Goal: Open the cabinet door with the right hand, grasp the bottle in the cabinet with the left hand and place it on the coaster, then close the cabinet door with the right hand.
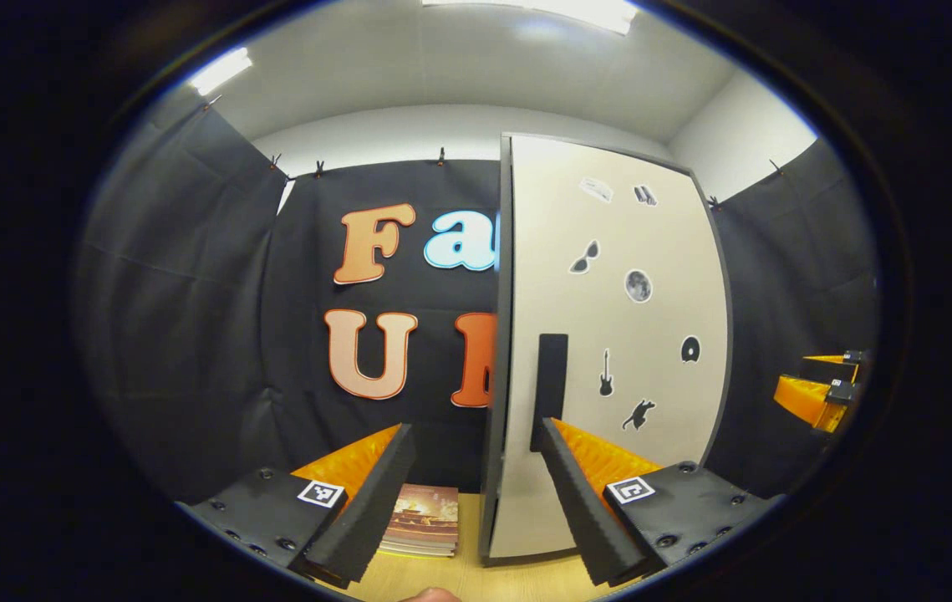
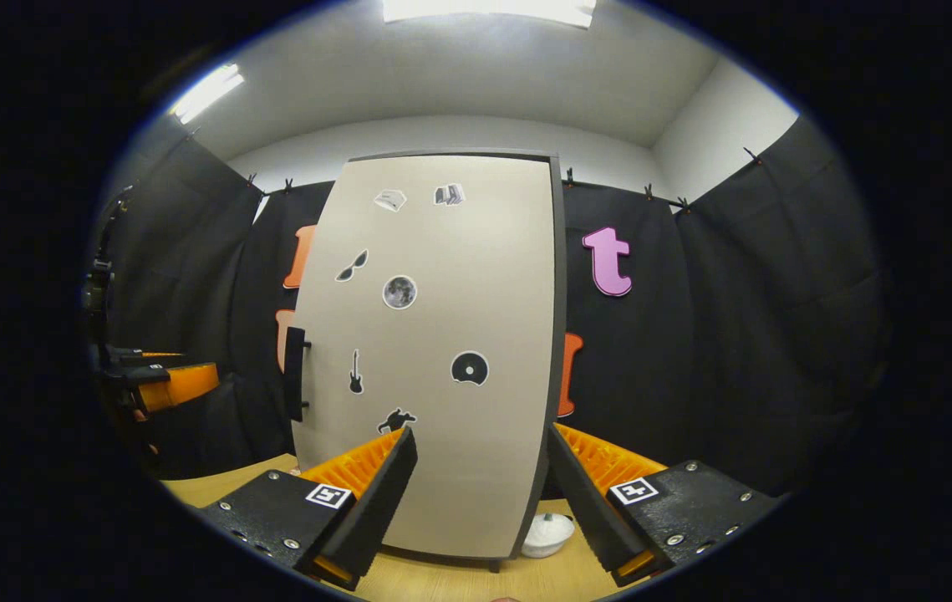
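My left gripper (image 1: 476, 493) and right gripper (image 2: 480, 493) both gape wide, ribbed fingers holding nothing. Beyond them stands the tall smooth beige cabinet door (image 2: 442, 334) — flat, sticker-dotted, with a slim black bar handle (image 2: 295, 374) — on the pale wooden table (image 2: 459, 581).

Book (image 1: 423, 518) & white bowl (image 2: 548, 535) on wood table (image 1: 476, 577)

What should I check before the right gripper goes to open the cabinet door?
1. Cabinet door shut: ok, it needs opening.
2. Handle in sight on the door's left edge: ok.
3. Right gripper open, nothing between its fingers: ok.
4. Left gripper open and free for the bottle: ok.
5. Bottle inside the cabinet: cannot tell, the door hides it.
6. Coaster free: cannot tell.
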